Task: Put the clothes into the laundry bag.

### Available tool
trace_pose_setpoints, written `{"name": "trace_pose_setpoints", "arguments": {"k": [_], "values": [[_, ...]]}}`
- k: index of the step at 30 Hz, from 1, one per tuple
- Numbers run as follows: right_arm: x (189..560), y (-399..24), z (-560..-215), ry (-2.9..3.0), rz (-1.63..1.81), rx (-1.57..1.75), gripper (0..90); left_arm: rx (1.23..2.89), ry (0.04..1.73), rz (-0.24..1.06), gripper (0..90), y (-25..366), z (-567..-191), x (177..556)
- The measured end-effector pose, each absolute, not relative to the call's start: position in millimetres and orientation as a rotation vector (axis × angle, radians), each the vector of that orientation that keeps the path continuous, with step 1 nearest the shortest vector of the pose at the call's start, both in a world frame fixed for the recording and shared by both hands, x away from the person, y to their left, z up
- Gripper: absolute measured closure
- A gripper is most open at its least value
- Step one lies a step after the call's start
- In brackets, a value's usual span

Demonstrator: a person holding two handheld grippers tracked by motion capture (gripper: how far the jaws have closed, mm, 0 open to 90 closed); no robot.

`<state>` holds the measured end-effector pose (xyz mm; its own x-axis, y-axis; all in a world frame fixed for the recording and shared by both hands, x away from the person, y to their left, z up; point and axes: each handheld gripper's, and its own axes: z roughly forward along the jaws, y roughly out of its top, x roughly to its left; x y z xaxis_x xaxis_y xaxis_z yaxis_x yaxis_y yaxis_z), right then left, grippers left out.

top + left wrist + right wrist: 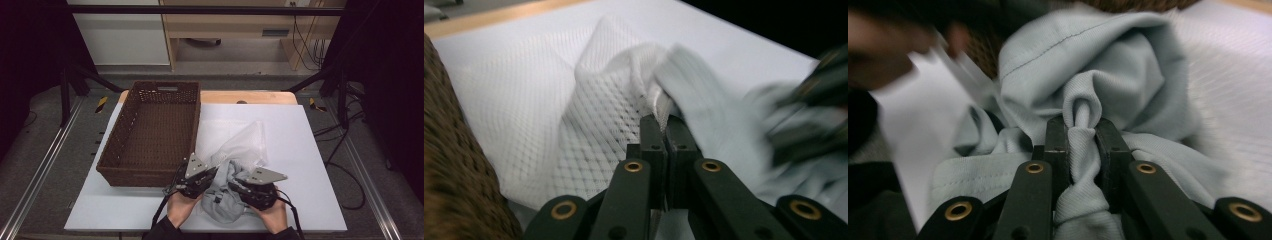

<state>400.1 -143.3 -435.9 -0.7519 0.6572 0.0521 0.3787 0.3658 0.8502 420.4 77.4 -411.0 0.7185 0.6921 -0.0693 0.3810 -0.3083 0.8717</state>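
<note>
A pale grey garment [223, 199] lies crumpled at the near edge of the white board, partly inside a white mesh bag [241, 140]. My left gripper [215, 172] is shut, and in the left gripper view its tips [663, 122] pinch the rim of the mesh bag [594, 100] beside the grey garment [704, 100]. My right gripper [233, 186] is shut on a twisted fold of the grey garment [1088, 50], which bulges between its jaws [1083, 127]. The two grippers face each other across the cloth, close together. The right gripper [809, 115] shows blurred in the left gripper view.
An empty brown wicker basket [150, 174] stands on the left half of the white board [300, 150], its near corner close to my left gripper. The basket wall [454, 175] lies at the left of the left gripper view. A wooden table edge runs behind the board.
</note>
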Motion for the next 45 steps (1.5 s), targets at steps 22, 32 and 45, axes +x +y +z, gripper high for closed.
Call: {"name": "trace_pose_setpoints", "arguments": {"k": [22,32,45], "values": [[411,-138,-441,2.273,1.318,1.019,34.8,2.006,0.789,0.394,88.1,70,-434,421],[396,-146,-438,2.262,1.335,0.971,29.5,1.946,0.807,0.387,88.2,59,-419,431],[381,-219,-438,2.105,1.342,1.156,24.5,1.989,0.821,0.377,88.1,66,-429,428]]}}
